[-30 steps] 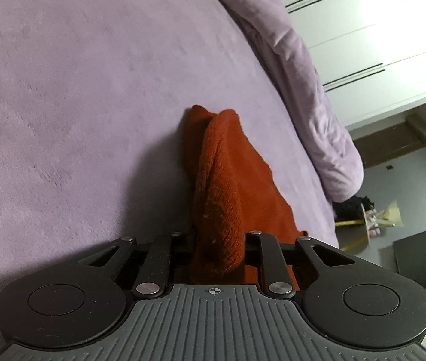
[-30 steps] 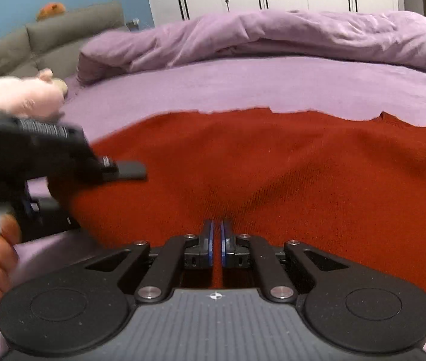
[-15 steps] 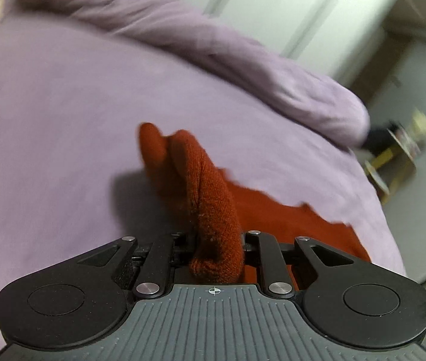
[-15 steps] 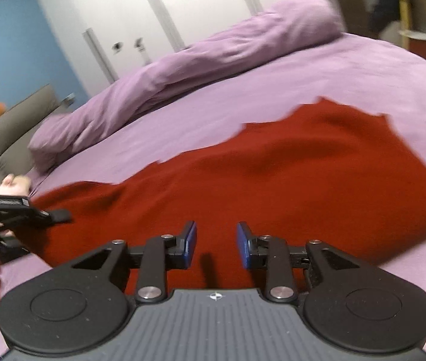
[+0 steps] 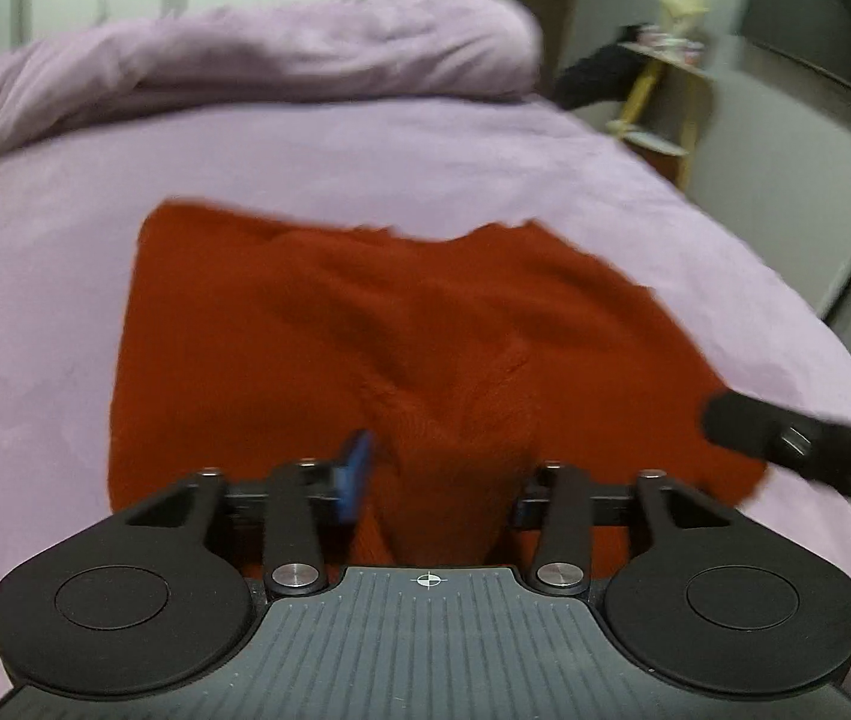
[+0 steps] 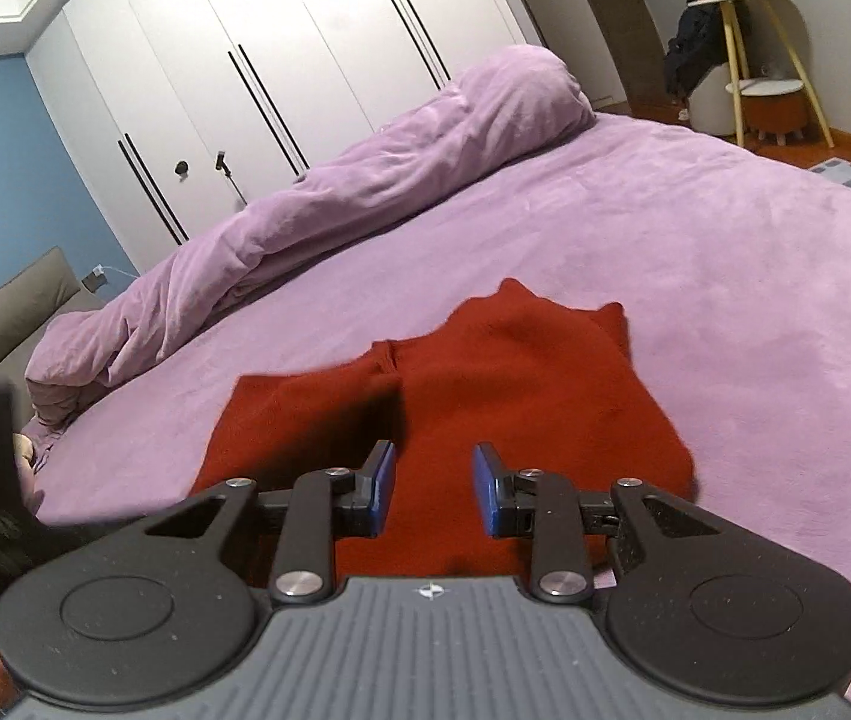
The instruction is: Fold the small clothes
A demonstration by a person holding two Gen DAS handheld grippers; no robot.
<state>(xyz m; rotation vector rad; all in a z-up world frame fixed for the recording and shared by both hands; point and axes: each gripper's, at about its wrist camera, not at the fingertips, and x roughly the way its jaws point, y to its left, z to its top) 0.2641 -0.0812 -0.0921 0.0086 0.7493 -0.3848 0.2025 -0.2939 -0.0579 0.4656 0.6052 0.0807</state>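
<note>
A rust-red knitted garment (image 5: 413, 324) lies spread on a bed (image 5: 41, 276) covered in lilac plush, doubled over on itself into a rough, uneven block, while a person works it with a handheld gripper in each hand. Judged from how it lies, one fold is down: the cloth sits in two layers with a ragged far edge and a raised seam running toward the cameras. The packet is not yet squared or smoothed, so further folds and a tidy-up appear to be left.

The left gripper (image 5: 431, 480) hangs low over the near edge of the garment, its jaws opening; a thick ridge of the knit stands between them, close against the right-hand one, and the blue pad (image 5: 356, 474) on the other side stands clear of the cloth, so nothing is pinched. In the right wrist view the right gripper (image 6: 433, 489) hovers above the near part of the garment (image 6: 485, 396), jaws partly spread and empty, with the red cloth showing flat in the gap beneath them. That same tool enters the left wrist view at the right edge, by the garment's right corner.

A rolled lilac duvet (image 6: 317, 204) lies along the far side of the bed, well apart from the work, before white wardrobe doors (image 6: 281, 48).
</note>
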